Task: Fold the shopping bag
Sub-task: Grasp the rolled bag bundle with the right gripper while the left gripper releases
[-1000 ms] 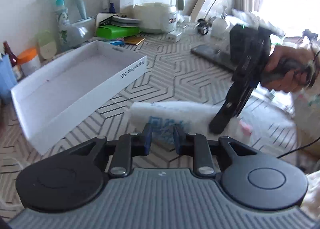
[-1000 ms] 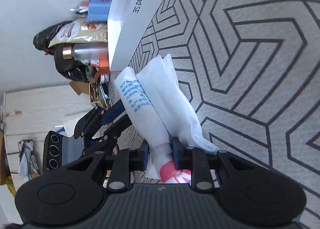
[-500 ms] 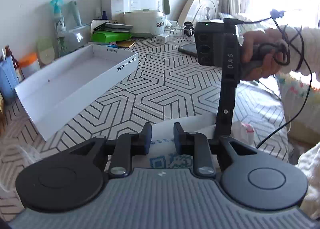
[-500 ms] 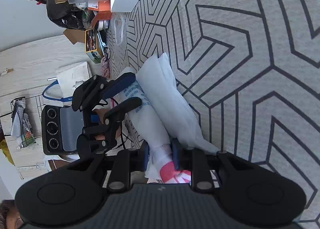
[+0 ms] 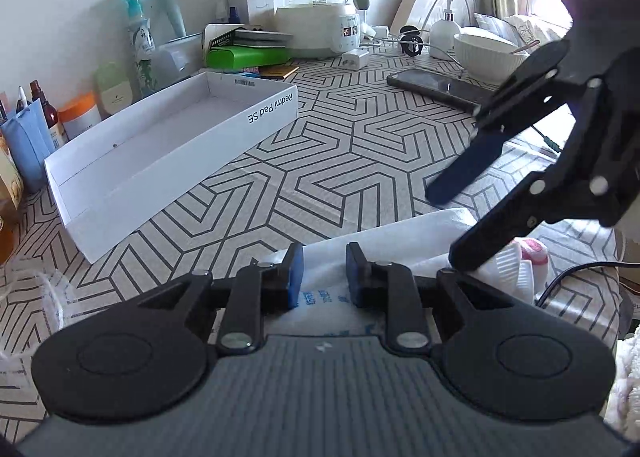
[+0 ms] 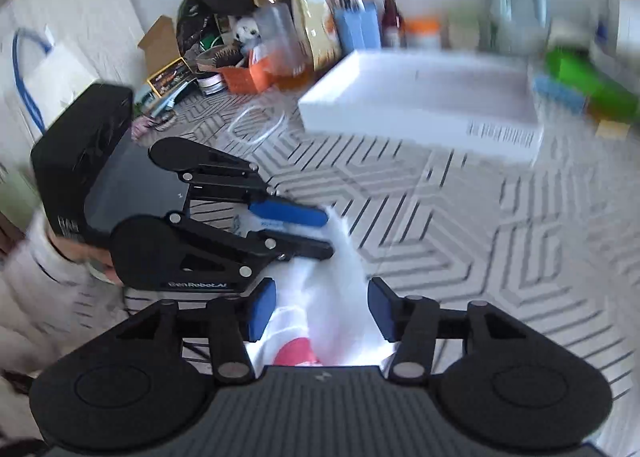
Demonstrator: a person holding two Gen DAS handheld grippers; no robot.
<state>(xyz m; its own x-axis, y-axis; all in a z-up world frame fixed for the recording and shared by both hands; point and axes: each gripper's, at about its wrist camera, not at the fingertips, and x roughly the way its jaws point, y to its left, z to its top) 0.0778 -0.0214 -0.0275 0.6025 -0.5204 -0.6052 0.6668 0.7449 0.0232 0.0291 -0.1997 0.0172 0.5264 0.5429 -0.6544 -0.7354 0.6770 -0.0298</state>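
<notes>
Pinching the folded white shopping bag [image 5: 384, 245] near its printed end, my left gripper [image 5: 322, 275] keeps its fingers narrow on the plastic. My right gripper [image 6: 322, 311] is opening, bag loose between its fingers. It lies on the patterned surface [image 5: 360, 161], right of the white box [image 5: 160, 153].

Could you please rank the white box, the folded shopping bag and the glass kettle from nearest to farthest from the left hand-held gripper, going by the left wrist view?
From the left hand-held gripper:
1. Folded shopping bag, right at the fingertips, between them.
2. White box, ahead to the left, mid-table.
3. Glass kettle, far back by the wall.
</notes>
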